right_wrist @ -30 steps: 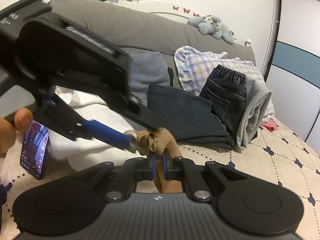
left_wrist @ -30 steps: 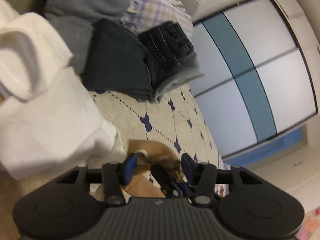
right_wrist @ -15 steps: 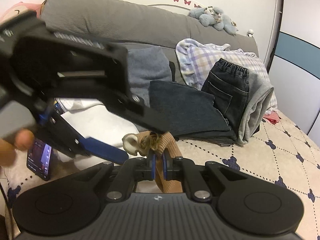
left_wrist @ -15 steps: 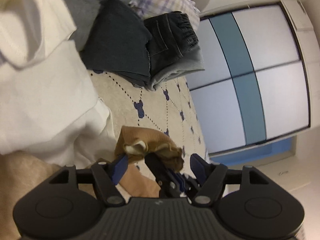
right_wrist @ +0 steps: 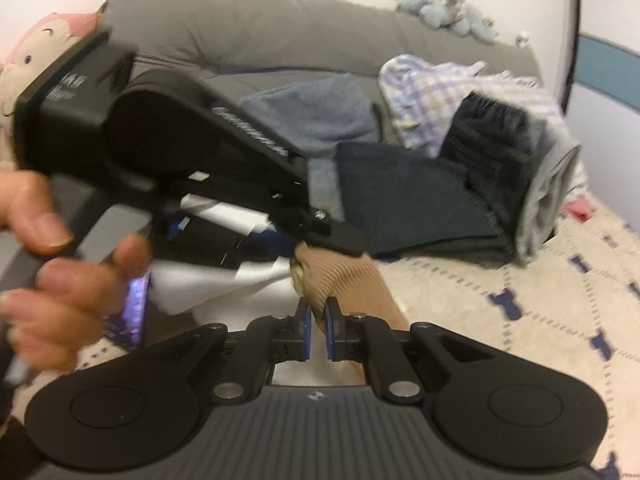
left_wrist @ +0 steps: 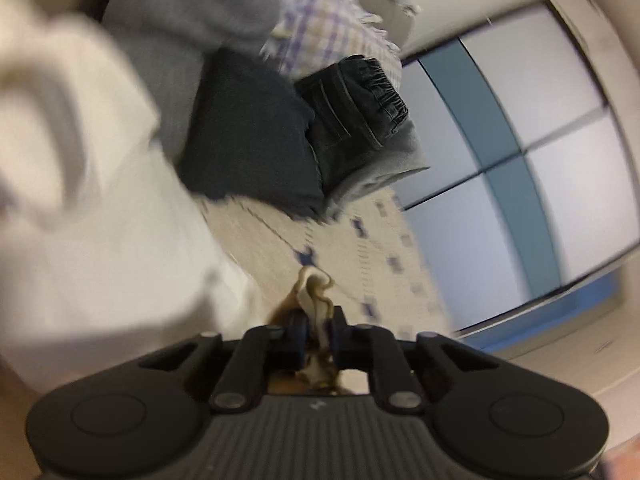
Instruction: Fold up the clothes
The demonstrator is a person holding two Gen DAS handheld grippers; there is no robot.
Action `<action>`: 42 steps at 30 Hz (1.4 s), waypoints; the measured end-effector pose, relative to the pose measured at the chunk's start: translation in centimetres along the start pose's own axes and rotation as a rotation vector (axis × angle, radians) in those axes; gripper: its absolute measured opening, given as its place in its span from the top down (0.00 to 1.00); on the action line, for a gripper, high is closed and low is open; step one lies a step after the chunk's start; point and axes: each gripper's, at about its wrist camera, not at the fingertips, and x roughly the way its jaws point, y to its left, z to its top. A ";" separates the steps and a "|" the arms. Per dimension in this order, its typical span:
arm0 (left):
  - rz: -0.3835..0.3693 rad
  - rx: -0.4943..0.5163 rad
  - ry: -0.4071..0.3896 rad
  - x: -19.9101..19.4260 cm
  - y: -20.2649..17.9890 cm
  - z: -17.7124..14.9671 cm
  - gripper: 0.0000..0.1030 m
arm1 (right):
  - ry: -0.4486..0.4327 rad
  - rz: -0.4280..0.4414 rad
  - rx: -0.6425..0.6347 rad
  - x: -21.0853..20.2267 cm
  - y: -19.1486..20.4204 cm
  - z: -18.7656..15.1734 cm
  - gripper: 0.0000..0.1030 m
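1. tan ribbed garment (right_wrist: 340, 276) held up above the patterned bedspread (right_wrist: 520, 288), bunched between both grippers.
2. looks soft, light, limp; best pinched at edge or corner.
3. left gripper (left_wrist: 318, 326) jaws closing onto its bunched edge.
4. right gripper (right_wrist: 316, 328) jaws clamped on it.

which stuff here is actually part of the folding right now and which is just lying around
In the job:
- tan ribbed garment, pinched between both grippers
- left gripper, jaws closing on it
- right gripper, shut on it

Lying about:
- folded dark clothes
- black jeans
- plaid cloth
- white garment
- phone
- blue plush toy
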 end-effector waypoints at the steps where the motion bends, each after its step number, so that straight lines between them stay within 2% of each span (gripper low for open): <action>1: 0.042 0.093 0.006 -0.2 -0.4 0.2 0.91 | 0.005 0.028 0.014 -0.3 -0.2 -0.1 0.92; 4: 0.220 0.328 0.018 -0.6 -0.8 0.2 0.92 | 0.003 0.064 0.036 -1.8 -1.5 -0.4 0.86; 5: 0.282 0.397 0.024 -0.5 -0.9 0.1 0.92 | 0.003 0.060 0.036 -2.2 -2.1 -0.6 0.79; 6: 0.306 0.432 0.034 -0.5 -0.7 0.0 0.92 | 0.006 0.038 0.032 -2.5 -3.0 -0.8 0.72; 8: 0.298 0.448 0.053 -0.4 0.0 -0.1 0.92 | 0.024 -0.027 0.024 -2.6 -5.0 -1.3 0.66; 12: 0.316 0.474 0.049 -0.5 -0.3 -0.2 0.92 | 0.132 -0.186 0.055 -0.9 -10.3 -3.0 0.66; 18: 0.374 0.561 0.070 0.3 -1.7 -1.0 0.91 | 0.274 -0.281 0.070 1.6 -15.5 -6.4 0.66; 23: 0.382 0.572 0.078 0.6 -1.7 -1.1 0.89 | 0.401 -0.255 -0.022 4.4 -16.8 -8.3 0.66; 29: 0.395 0.569 0.076 1.0 -1.7 -1.3 0.89 | 0.451 -0.196 -0.077 5.2 -16.8 -8.6 0.66; 31: 0.399 0.571 0.076 1.1 -1.8 -1.4 0.89 | 0.463 -0.159 -0.067 5.3 -17.0 -8.6 0.70; 32: 0.402 0.573 0.076 1.2 -1.8 -1.4 0.89 | 0.468 -0.140 -0.062 5.4 -17.1 -8.6 0.80; 34: 0.407 0.578 0.077 1.3 -1.9 -1.5 0.89 | 0.464 -0.140 -0.065 5.5 -16.7 -8.8 0.85; 36: 0.408 0.580 0.076 1.3 -1.9 -1.5 0.89 | 0.440 -0.185 -0.095 5.3 -15.6 -9.0 0.96; 39: 0.400 0.572 0.066 1.1 -1.9 -1.5 0.89 | 0.308 -0.358 -0.167 4.1 -13.9 -9.5 0.97; 42: 0.386 0.577 0.059 1.4 -1.9 -1.5 0.89 | 0.157 -0.529 -0.129 2.8 -13.8 -10.2 0.97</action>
